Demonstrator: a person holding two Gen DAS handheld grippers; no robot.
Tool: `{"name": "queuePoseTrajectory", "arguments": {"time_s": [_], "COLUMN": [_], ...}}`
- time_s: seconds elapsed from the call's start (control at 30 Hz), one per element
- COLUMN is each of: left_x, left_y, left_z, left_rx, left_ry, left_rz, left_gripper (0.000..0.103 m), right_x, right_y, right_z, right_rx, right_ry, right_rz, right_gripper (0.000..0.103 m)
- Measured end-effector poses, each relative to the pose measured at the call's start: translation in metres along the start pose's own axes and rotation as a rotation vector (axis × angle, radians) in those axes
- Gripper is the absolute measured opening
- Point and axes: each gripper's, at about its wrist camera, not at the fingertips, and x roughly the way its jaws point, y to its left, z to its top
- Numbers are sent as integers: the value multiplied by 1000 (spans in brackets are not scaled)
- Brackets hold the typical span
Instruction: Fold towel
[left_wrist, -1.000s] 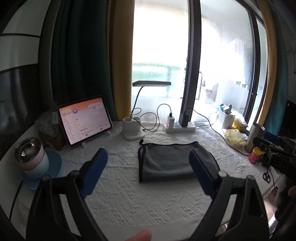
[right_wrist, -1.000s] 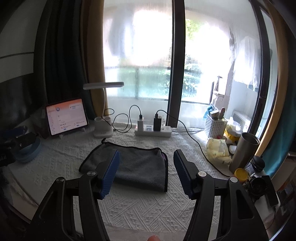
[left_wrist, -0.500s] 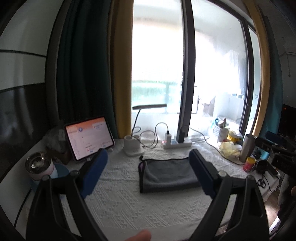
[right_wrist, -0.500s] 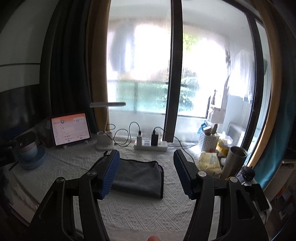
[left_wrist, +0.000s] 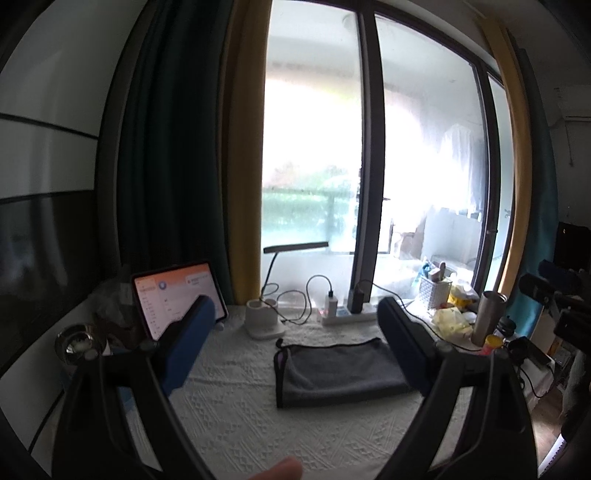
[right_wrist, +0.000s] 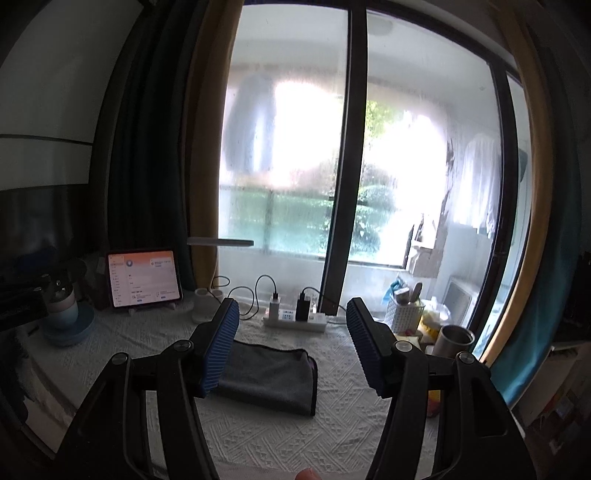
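A grey towel (left_wrist: 336, 371) with a dark edge lies folded into a flat rectangle on the white textured tablecloth (left_wrist: 258, 435). It also shows in the right wrist view (right_wrist: 269, 376). My left gripper (left_wrist: 295, 325) is open and empty, held well above and in front of the towel. My right gripper (right_wrist: 291, 325) is open and empty, also raised and back from the towel. Neither gripper touches the towel.
A lit tablet (left_wrist: 177, 299) stands at the back left, with a cup on a blue coaster (right_wrist: 68, 323) beside it. A desk lamp base (left_wrist: 262, 325) and a power strip (right_wrist: 295, 321) with cables sit behind the towel. A steel tumbler (left_wrist: 487, 317) and clutter stand at the right.
Both grippers have pulled back and risen away from the table, so the towel looks smaller and farther. The towel has not moved. Both jaws stay open.
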Motion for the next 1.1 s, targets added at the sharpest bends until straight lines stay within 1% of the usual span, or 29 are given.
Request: {"name": "queuePoseTrajectory", "arguments": {"time_s": [0.3, 0.43, 0.57, 0.77, 1.1], "left_x": [-6, -11, -16, -23, -24], "left_y": [-2, -3, -4, -8, -10], "left_z": [10, 11, 13, 17, 17], "left_rx": [5, 8, 5, 25, 25], "left_ry": [-43, -66, -79, -121, -110], "left_rz": [-11, 2, -2, 10, 12], "left_gripper": [91, 91, 91, 91, 91], "right_x": [-12, -14, -16, -20, -22], "right_y": [1, 1, 2, 5, 7], "right_z": [10, 11, 11, 14, 14], "right_rx": [-12, -8, -7, -6, 0], "right_ry": [-50, -60, -63, -79, -74], "right_rz": [-23, -26, -26, -29, -23], "right_gripper": [64, 64, 64, 64, 64]}}
